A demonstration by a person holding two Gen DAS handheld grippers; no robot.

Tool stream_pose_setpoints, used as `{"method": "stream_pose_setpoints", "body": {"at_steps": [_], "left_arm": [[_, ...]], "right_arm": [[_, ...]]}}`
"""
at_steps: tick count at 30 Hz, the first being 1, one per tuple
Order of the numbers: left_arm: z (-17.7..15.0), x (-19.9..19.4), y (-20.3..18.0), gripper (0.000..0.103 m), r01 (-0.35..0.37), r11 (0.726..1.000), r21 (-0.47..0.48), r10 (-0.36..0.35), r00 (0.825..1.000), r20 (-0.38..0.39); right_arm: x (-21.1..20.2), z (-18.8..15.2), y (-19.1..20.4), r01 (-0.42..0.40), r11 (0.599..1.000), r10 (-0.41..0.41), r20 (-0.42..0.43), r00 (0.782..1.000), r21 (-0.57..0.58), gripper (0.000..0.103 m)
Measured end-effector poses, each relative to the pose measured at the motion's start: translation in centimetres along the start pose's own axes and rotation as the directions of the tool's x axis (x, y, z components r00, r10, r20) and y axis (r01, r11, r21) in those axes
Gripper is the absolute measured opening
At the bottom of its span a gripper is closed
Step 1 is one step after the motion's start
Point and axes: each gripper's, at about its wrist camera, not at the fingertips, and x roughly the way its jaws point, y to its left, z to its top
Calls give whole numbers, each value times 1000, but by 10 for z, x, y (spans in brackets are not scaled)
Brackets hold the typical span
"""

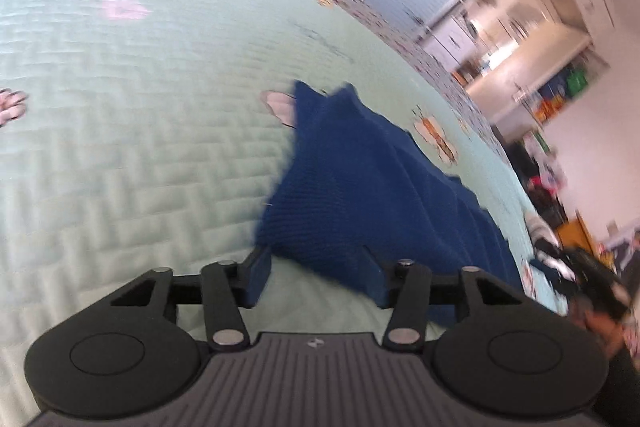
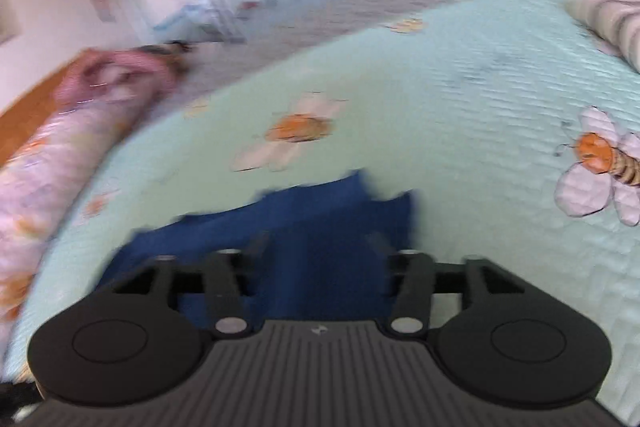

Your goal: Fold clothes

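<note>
Blue garment [image 1: 360,179] on mint quilt [image 1: 120,147] (bee-printed), both tools parted, gripping nothing, striped cloth [image 2: 612,23] only rightward.

Black left gripper [image 1: 316,267], blue fingers [image 1: 259,277], silver screws

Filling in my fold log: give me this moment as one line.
stage: after release | left gripper: open | right gripper: open | blue knit garment: on mint quilted bedspread, unheld

The cloth [image 2: 304,223] lay on the bedspread [image 2: 460,99], with a pillow [image 2: 52,163] to the left of the cloth and striped bedding [image 2: 616,23] beyond it to the right.
</note>
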Motion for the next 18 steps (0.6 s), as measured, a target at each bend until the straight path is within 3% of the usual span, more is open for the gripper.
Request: {"method": "stream_pose_setpoints", "body": {"at_steps": [3,6,8,10,15,18], "left_arm": [[1,-7,-4,53,9,1000,-2,-9,1000,13],[4,-11,-8,54,-9,1000,1,9,1000,8],[6,-14,-2,54,-9,999,-42,9,1000,2],[4,-17,3,54,-7,997,-80,7,1000,-2],[1,-6,-26,55,43,999,-4,-43,999,-16],[3,20,-52,55,75,995,72,-72,996,-43]], "right_arm": [[-10,-30,27,-65,992,58,-66,996,-105,68],[-6,-48,18,76,986,-89,-85,992,-149,68],[-11,-49,-9,194,977,-200,-68,977,-94,68],[-28,-44,-33,256,966,-255,-47,966,18,68],[-59,-36,-25,150,987,-152,31,988,66,69],[-28,-53,17,-1,1000,1,-17,1000,-3,74]]}}
